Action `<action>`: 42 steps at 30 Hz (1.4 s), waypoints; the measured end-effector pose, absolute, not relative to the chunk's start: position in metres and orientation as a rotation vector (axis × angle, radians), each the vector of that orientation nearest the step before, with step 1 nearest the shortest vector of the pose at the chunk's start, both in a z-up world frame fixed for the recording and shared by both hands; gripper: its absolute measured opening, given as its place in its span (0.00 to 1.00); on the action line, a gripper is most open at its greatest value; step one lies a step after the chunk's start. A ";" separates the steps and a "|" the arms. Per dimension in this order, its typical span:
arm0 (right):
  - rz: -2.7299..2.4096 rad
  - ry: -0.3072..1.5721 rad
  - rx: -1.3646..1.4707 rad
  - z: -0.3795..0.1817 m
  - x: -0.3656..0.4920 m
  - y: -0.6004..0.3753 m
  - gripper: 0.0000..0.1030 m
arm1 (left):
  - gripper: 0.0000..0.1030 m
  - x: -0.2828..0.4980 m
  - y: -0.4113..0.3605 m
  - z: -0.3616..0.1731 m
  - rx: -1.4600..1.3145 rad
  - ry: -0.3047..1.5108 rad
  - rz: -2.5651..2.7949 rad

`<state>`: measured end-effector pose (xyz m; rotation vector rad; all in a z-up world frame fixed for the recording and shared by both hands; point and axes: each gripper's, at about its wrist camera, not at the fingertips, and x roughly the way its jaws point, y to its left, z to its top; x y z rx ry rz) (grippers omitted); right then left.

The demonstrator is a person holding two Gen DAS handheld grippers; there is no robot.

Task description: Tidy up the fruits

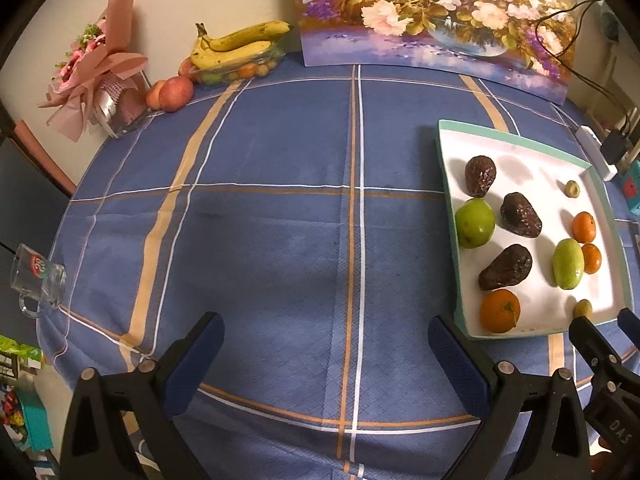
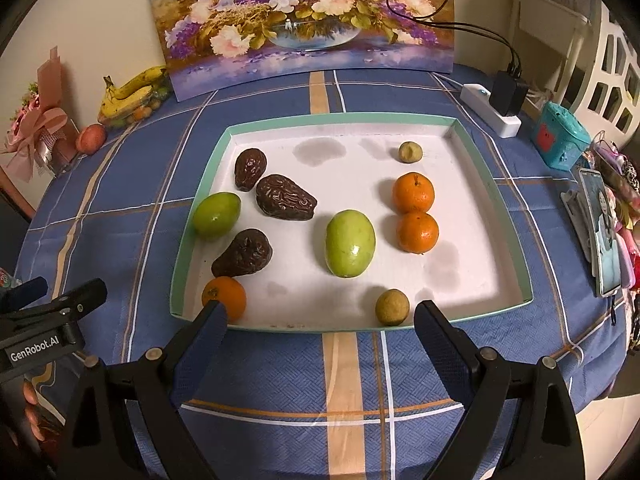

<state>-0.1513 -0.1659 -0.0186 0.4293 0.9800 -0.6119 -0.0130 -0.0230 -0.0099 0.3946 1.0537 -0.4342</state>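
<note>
Ten fruits lie in the shallow white tray (image 1: 516, 136) with the teal rim, as I see it through the left wrist camera; it sits at the right side of the tabletop (image 1: 280, 220), which carries a blue checked cloth. My left gripper (image 1: 326, 344) hangs over bare cloth, jaws wide apart, nothing between them. Far left, a bunch of bananas (image 1: 236, 44) rests on a clear container, with a peach (image 1: 170, 94) beside it and a pink bouquet (image 1: 100, 68) farther left. A glass mug (image 1: 38, 276) lies tipped at the left edge. A flower painting (image 1: 436, 20) leans at the far side.

Through the right wrist camera, my right gripper (image 2: 320, 320) hovers at the tray's near rim, jaws spread wide and empty. Three dark wrinkled avocados (image 2: 286, 198) and a green fruit (image 2: 217, 215) sit in the left half. A larger green fruit (image 2: 350, 243) lies mid-tray, two tangerines (image 2: 413, 193) touch each other to its right, and a third tangerine (image 2: 224, 296) sits in the near left corner. Two small yellowish-brown fruits, one near (image 2: 392, 306), one far right (image 2: 410, 152). A power strip (image 2: 490, 110) lies far right.
</note>
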 end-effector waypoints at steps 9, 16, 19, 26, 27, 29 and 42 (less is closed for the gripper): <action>-0.610 0.979 0.426 -0.018 -0.151 -0.165 0.92 | 1.00 -0.013 -0.021 -0.010 0.403 1.054 -0.424; -0.609 0.979 0.426 -0.018 -0.151 -0.166 0.92 | 1.00 -0.016 -0.024 -0.010 0.433 1.047 -0.418; -0.610 0.979 0.425 -0.018 -0.151 -0.165 0.92 | 1.00 -0.017 -0.025 -0.009 0.446 1.040 -0.413; -0.609 0.984 0.425 -0.019 -0.150 -0.165 0.92 | 1.00 -0.018 -0.024 -0.009 0.463 1.030 -0.389; -0.609 0.984 0.425 -0.019 -0.150 -0.166 0.92 | 1.00 -0.017 -0.024 -0.009 0.464 1.032 -0.381; -0.609 0.985 0.425 -0.019 -0.150 -0.166 0.92 | 1.00 -0.016 -0.022 -0.009 0.462 1.036 -0.371; -0.611 0.986 0.424 -0.019 -0.150 -0.165 0.92 | 1.00 -0.016 -0.021 -0.010 0.458 1.040 -0.361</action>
